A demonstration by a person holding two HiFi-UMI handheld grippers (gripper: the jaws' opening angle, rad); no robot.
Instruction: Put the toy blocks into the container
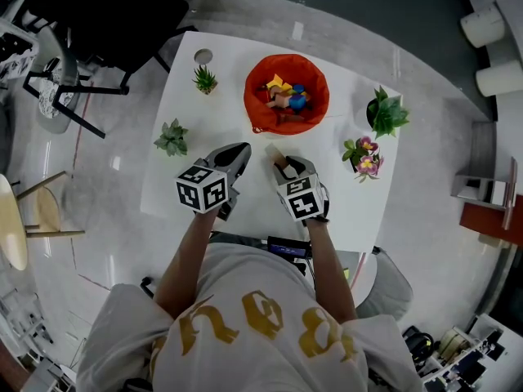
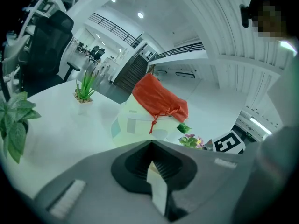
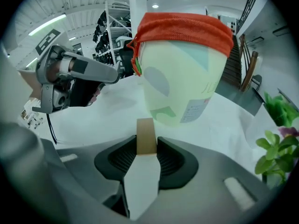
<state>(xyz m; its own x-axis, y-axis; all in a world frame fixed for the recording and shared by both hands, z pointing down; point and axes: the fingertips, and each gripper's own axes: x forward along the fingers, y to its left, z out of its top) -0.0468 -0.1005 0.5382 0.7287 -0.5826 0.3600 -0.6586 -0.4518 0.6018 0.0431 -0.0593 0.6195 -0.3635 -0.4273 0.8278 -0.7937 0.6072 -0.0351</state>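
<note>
A pale container [image 1: 255, 104] with a red cloth liner stands at the table's far middle, with several coloured toy blocks [image 1: 286, 98] inside. My right gripper [image 1: 283, 164] is just short of it, shut on a tan wooden block [image 1: 279, 161]. In the right gripper view the tan block [image 3: 145, 133] stands upright between the jaws of that gripper [image 3: 146, 146], with the container [image 3: 180, 78] close ahead. My left gripper [image 1: 239, 150] is beside it on the left, shut. In the left gripper view its tips [image 2: 150, 143] meet, and the container [image 2: 140, 120] stands ahead.
Small potted plants stand around the white table [image 1: 180, 188]: one far left [image 1: 205, 78], one at the left edge [image 1: 172, 137], a leafy one [image 1: 384, 114] and a flowering one [image 1: 364, 155] on the right. A black chair [image 1: 106, 15] stands beyond the table.
</note>
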